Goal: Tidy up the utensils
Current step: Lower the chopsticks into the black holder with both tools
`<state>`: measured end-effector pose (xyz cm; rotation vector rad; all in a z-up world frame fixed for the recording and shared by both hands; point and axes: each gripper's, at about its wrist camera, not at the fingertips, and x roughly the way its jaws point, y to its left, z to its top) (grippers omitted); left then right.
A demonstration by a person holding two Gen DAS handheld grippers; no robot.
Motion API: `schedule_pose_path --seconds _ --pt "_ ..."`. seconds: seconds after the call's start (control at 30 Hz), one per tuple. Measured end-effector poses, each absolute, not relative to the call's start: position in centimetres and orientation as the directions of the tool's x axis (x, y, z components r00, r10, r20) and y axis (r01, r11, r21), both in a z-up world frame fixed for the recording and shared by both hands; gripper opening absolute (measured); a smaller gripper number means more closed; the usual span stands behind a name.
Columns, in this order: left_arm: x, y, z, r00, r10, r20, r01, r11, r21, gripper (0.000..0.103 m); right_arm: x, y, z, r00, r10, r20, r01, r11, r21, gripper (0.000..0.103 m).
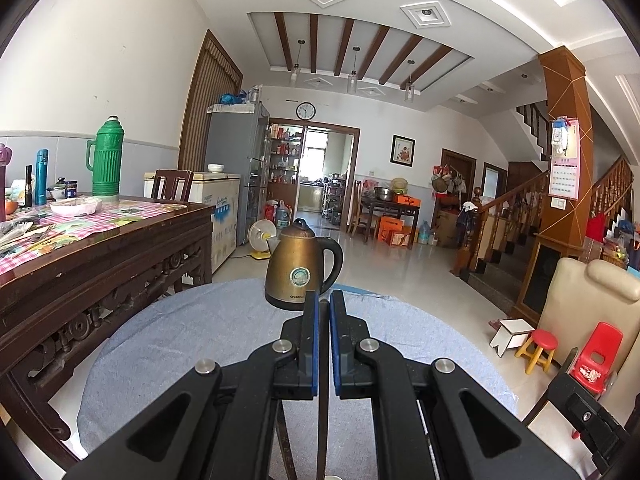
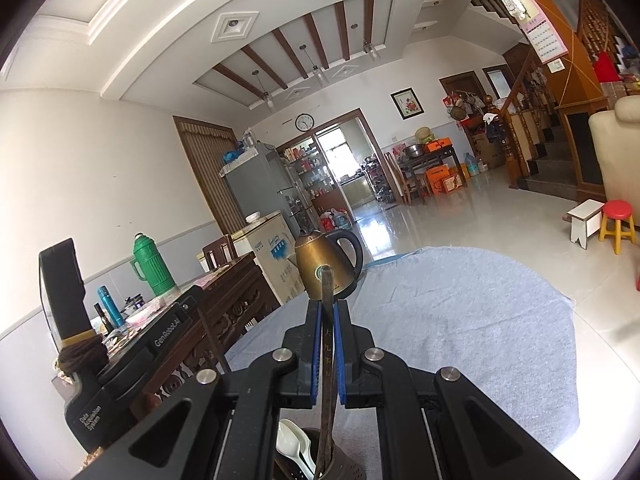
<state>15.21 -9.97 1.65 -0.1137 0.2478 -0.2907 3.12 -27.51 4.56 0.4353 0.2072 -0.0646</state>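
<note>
My left gripper (image 1: 324, 297) is shut on a thin dark chopstick (image 1: 322, 400) that runs down between its blue pads and out of the bottom of the view. My right gripper (image 2: 325, 305) is shut on another dark chopstick (image 2: 327, 292). Its tip pokes up past the pads, and its lower end stands in a perforated metal utensil holder (image 2: 348, 470). White spoons (image 2: 291, 442) sit in that holder. Both grippers hover over a round table with a blue-grey cloth (image 1: 208, 320). A second stick with printed characters (image 1: 285, 444) shows under the left gripper.
A brass-coloured kettle (image 1: 298, 270) with a black handle stands at the far edge of the cloth (image 2: 460, 320). A carved wooden table (image 1: 100, 248) with a green thermos (image 1: 107, 156) stands to the left. A red stool (image 1: 541, 346) and a cream chair (image 1: 580, 304) stand on the right.
</note>
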Motion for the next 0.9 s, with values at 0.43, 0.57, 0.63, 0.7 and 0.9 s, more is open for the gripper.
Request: schedule_pose_path --seconds 0.43,0.57,0.63,0.7,0.9 --pt "14.8 -9.6 1.0 0.927 -0.294 -0.233 0.264 0.953 -0.150 0.005 3.4 -26.7 4.3 0.974 -0.004 -0.224 0.095 0.912 0.400 0.007" --pt "14.8 -9.4 0.8 0.926 -0.295 -0.237 0.264 0.952 -0.154 0.005 3.5 -26.6 4.2 0.973 0.001 -0.230 0.094 0.911 0.401 0.007" --pt "14.7 -9.2 0.6 0.925 -0.294 -0.240 0.262 0.952 -0.156 0.005 3.5 -26.4 4.2 0.972 0.003 -0.233 0.093 0.913 0.398 0.007" --pt "14.7 -9.0 0.5 0.924 -0.294 -0.242 0.262 0.952 -0.158 0.005 3.7 -26.3 4.2 0.972 0.007 -0.236 0.090 0.914 0.397 0.007" --pt "14.5 -8.5 0.4 0.924 -0.292 -0.249 0.257 0.952 -0.164 0.005 3.7 -25.8 3.9 0.970 0.015 -0.241 0.082 0.918 0.388 0.007"
